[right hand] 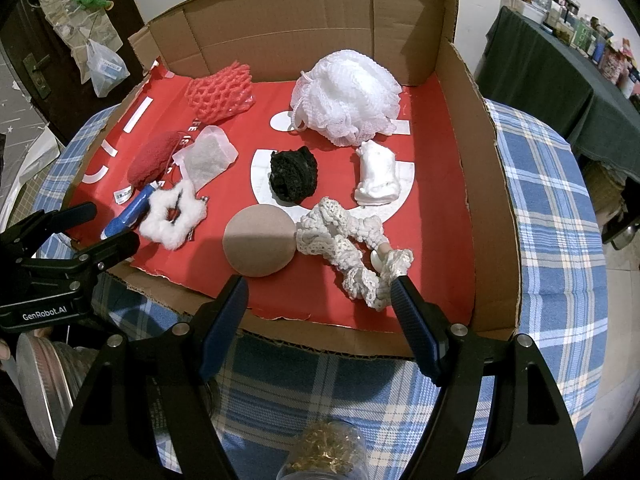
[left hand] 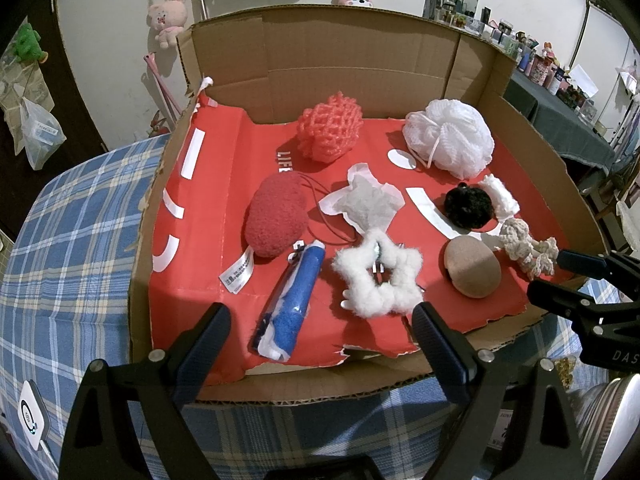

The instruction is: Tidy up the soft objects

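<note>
box's near side open; cardboard walls [right hand: 486,184] block the rest.

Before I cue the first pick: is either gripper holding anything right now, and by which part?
Nothing is held. The left gripper and right gripper both hang open over the near edge of the cardboard box, with no item between their fingers.

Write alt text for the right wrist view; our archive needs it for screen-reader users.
Open tongs hover empty over a cardboard tray lined in red, holding soft items: beige sponge, cream crochet cord, black pompom, white mesh puff. The other tongs show at left.
</note>
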